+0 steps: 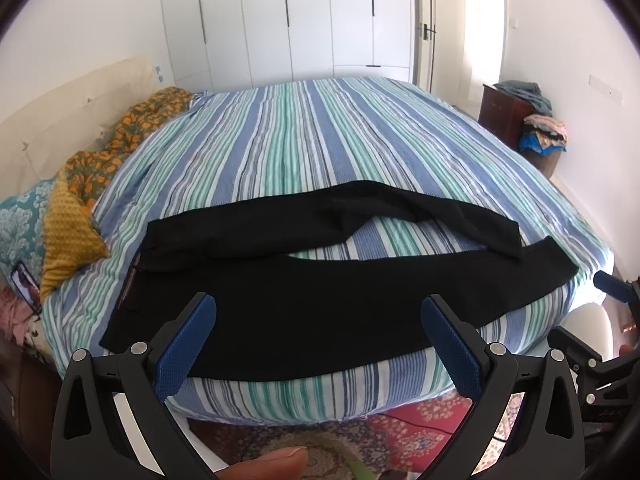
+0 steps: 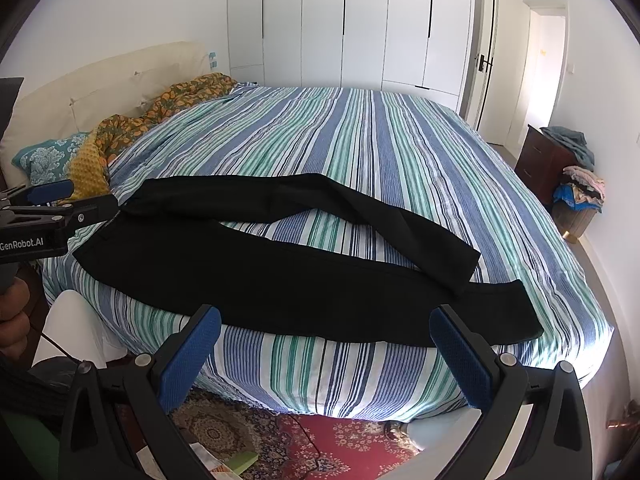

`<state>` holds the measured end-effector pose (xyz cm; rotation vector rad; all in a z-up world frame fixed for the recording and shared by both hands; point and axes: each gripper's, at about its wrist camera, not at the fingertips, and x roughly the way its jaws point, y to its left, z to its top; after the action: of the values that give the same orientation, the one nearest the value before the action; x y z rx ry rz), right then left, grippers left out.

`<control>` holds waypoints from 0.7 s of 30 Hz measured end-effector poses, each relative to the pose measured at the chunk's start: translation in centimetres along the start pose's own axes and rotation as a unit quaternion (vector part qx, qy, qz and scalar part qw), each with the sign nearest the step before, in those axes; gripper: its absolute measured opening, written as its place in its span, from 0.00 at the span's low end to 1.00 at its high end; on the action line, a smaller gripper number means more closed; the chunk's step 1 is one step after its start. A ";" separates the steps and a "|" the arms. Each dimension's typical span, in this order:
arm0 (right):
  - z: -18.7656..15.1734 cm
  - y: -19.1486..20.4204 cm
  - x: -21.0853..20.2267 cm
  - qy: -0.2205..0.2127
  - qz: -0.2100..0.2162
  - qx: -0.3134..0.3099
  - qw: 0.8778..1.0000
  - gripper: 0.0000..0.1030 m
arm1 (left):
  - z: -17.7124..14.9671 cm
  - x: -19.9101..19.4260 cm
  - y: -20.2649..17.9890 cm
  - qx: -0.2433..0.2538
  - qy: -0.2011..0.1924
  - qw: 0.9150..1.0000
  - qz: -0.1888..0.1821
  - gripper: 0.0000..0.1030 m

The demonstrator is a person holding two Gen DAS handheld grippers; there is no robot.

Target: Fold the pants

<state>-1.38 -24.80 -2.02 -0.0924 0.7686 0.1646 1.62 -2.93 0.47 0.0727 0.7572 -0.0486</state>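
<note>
- Striped bed [image 1: 320, 140] ahead of me, white wardrobe [image 1: 288, 20] behind it.
- Black pants [image 1: 280, 304] lie unfolded just beyond my left claw [image 1: 318, 334] and right claw [image 2: 324, 344].
- Both claws spread wide, holding nothing.

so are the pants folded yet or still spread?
Spread: the black fabric pants lie full length on the striped bedsheet, legs apart, far leg crumpled.

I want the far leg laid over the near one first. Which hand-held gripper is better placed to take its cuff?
Probably the right hand-held gripper. The black pants lie with cuffs toward its side; the far leg's cuff sits just ahead. The left hand-held gripper faces the waist end. Both are open.
</note>
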 end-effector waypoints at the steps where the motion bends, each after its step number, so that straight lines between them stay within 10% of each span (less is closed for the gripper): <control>1: 0.0 0.1 0.0 0.000 0.001 0.000 1.000 1.00 | 0.0 -0.1 0.0 0.000 -0.002 1.000 0.000 1.00; 21: -0.1 1.2 -0.1 0.000 0.003 -0.020 1.000 1.00 | -0.6 -0.4 0.7 -0.016 -0.004 1.000 0.010 1.00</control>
<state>-1.75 -23.61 -2.08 -0.1275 0.7664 0.1856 0.99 -2.15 0.35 0.0495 0.7498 -0.0174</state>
